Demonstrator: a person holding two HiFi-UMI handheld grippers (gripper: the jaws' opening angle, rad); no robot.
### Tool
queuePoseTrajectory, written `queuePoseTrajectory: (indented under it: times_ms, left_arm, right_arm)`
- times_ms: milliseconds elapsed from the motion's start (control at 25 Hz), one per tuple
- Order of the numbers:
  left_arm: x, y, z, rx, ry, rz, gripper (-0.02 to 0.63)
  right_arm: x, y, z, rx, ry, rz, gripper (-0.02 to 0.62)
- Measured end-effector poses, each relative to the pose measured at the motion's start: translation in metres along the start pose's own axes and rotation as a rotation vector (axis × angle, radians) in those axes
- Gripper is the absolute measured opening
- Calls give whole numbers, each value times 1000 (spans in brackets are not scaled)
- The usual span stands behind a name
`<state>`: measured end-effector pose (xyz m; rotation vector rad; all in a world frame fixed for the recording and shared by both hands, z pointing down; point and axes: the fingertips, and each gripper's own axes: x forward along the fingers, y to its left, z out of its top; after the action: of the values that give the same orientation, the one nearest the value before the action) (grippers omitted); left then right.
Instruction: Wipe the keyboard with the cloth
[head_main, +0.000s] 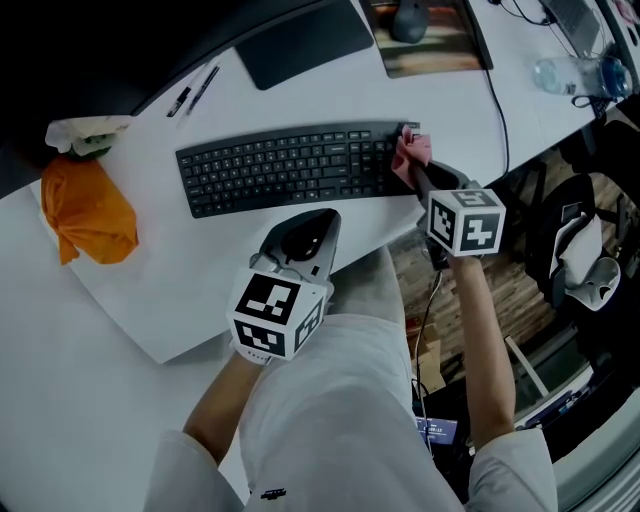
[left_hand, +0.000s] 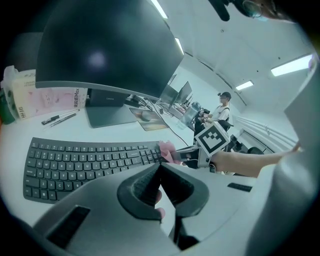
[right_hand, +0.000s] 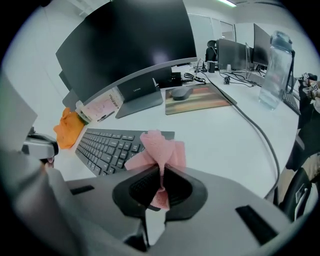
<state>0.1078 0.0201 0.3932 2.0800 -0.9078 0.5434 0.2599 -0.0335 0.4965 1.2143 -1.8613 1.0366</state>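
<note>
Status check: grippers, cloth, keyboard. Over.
Right gripper shut on pink cloth, at right end of keyboard. Left gripper shut, empty, over desk edge. Nothing lying on the keys.

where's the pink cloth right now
In the head view, the pink cloth is pinched in the right gripper at the right end of the keyboard.

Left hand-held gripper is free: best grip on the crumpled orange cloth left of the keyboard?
Pinch a raised fold near the middle of the orange cloth, from above, on its keyboard side. It lies in a loose crumpled heap, so folds probably stand up for the jaws. A white packet crowds its far end. The left hand-held gripper is shut: open it first.
</note>
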Motion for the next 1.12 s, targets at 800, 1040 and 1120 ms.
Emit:
queuePoseTrajectory:
  times_ms: [800, 1040, 1120]
  left_arm:
    - [-8, 13, -13, 14, 17, -16, 18]
    - [-15, 13, -19, 12, 11, -20, 18]
    - [-18, 14, -20, 10, 6, -19, 18]
  right_arm:
    - [-6, 16, -20, 97, -33, -27, 29]
    - [0, 37, -21, 73, -27, -9, 29]
    - [2, 43, -21, 74, -27, 0, 28]
